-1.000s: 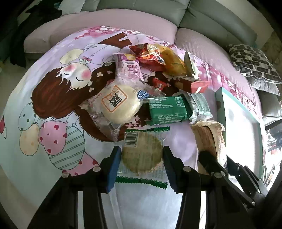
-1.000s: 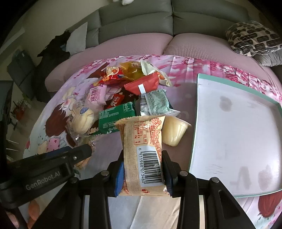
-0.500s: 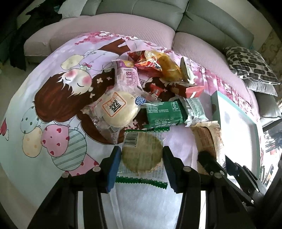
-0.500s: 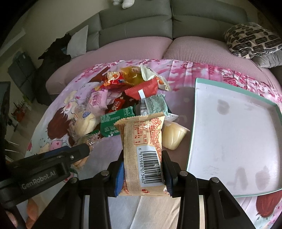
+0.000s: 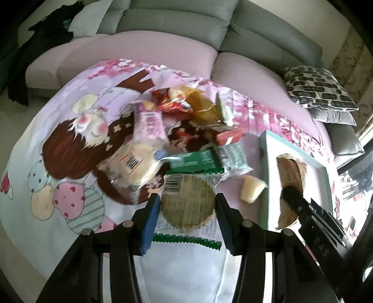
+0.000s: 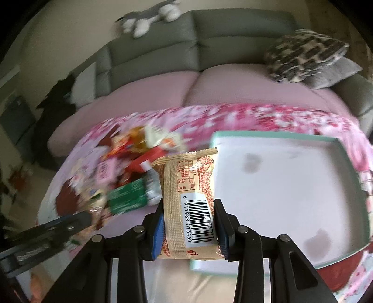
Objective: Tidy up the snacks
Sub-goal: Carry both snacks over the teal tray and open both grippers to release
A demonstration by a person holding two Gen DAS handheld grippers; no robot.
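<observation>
Over the near left corner of the tray [image 6: 291, 186], held the beige barcode packet [image 6: 188, 205] upright, barcode toward the lens. Pinched it by its lower half in the right gripper [image 6: 188, 223], blue pads pressed against both long sides. Kept the packet's bottom edge above the tray's teal rim, its crimped top leaning over the white floor of the tray; could not tell whether it touched the tray anywhere.

Left of the tray, clamped the round wafer packet [image 5: 187, 205] in the left gripper [image 5: 187, 209], pads squeezing the disc from either side, green zigzag seams sticking out front and back. Could not tell whether it lay on the cloth or hung clear of it.

Just beside the tray's left wall, found a pale jelly cup [image 5: 251, 191] tipped on its side. Farther left of the tray, saw a green packet [image 5: 193, 160] with a silver-green one touching it, then a wrapped round bun [image 5: 135, 165]. Beyond those, away from the tray's far left corner, made out a heap: a red packet [image 5: 229, 137], a purple packet [image 5: 150, 123] and an orange-yellow bag [image 5: 200, 105], all blurred.

Under the tray and everything else, saw a pink cartoon cloth [image 5: 70, 139]. Behind the tray, noted a grey sofa [image 5: 186, 23] with a patterned cushion [image 5: 319, 88] and a plush toy [image 6: 149, 21] on its backrest.
</observation>
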